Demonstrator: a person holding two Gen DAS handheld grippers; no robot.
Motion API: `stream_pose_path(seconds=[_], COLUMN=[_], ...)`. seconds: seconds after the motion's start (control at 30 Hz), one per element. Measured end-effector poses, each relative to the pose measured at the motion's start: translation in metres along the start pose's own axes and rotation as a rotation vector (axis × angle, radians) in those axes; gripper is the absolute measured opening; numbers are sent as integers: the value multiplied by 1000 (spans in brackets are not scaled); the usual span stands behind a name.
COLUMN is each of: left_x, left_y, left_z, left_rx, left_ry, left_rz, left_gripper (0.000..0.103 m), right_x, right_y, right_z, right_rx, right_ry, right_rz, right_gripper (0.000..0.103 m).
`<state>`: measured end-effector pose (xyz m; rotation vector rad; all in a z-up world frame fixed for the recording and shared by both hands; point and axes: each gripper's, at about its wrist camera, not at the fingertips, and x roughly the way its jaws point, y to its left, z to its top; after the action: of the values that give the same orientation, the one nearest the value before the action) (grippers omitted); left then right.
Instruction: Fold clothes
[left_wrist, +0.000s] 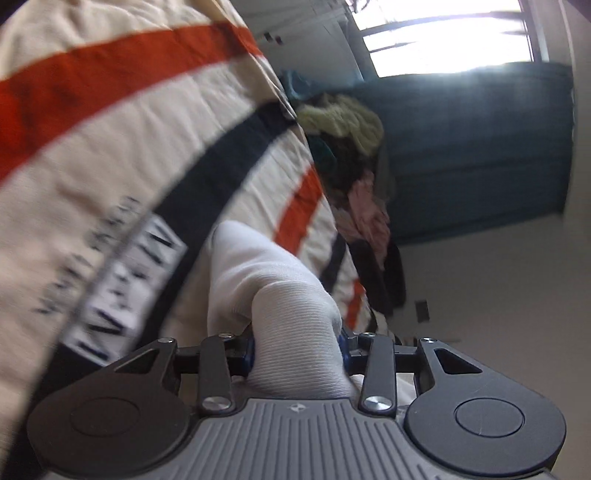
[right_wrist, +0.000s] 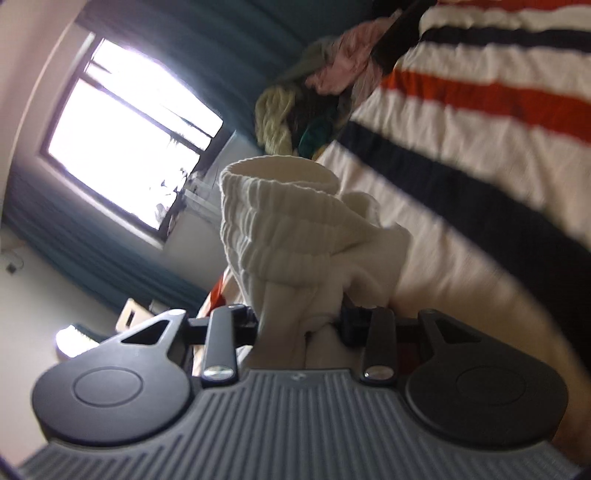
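Observation:
A white ribbed sock (left_wrist: 273, 284) fills the space between the jaws of my left gripper (left_wrist: 297, 352), which is shut on its smooth end, lifted off the bed. In the right wrist view the white sock's ribbed cuff (right_wrist: 280, 225) stands open-mouthed above my right gripper (right_wrist: 299, 323), whose jaws are shut on bunched white fabric below the cuff. Both views are rolled sideways and blurred. The pads themselves are mostly hidden by the cloth.
The bed carries a cream cover with orange and navy stripes (left_wrist: 122, 122) (right_wrist: 461, 122). A heap of mixed clothes (left_wrist: 354, 155) (right_wrist: 310, 107) lies at its far end. Teal curtains (left_wrist: 480, 147) hang beside a bright window (right_wrist: 122, 140).

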<state>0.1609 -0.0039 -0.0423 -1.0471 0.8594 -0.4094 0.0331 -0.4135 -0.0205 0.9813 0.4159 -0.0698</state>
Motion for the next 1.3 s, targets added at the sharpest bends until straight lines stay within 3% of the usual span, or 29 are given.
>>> stream_pose_path(seconds=[0.23, 0.4, 0.53, 0.67, 0.77, 0.83, 1.03, 1.17, 1.3], left_x=[151, 278, 375, 448, 459, 461, 453, 437, 414], left_y=[-130, -204, -221, -201, -171, -153, -113, -107, -123], left_z=[-6, -5, -11, -20, -43, -54, -68, -83, -87], left_rx=[185, 263, 330, 426, 571, 664, 742, 875, 964], left_ry=[210, 240, 277, 327, 306, 305, 321, 275, 289], left_rz=[50, 27, 17, -11, -101, -109, -71, -53, 20], left_gripper=[39, 38, 38, 36, 37, 38, 43, 52, 61], right_x=[-5, 25, 61, 89, 92, 92, 95, 99, 86], right_y=[-42, -69, -104, -158, -202, -222, -256, -253, -236], right_z=[119, 205, 254, 254, 222, 198, 153, 151, 155], right_rx=[59, 96, 118, 170, 217, 208, 240, 167, 273], right_ry=[-112, -202, -262, -294, -362, -378, -314, -307, -265], right_rz=[-67, -129, -194, -265, -267, -275, -313, -363, -433], right_gripper=[39, 39, 39, 39, 39, 39, 46, 53, 54])
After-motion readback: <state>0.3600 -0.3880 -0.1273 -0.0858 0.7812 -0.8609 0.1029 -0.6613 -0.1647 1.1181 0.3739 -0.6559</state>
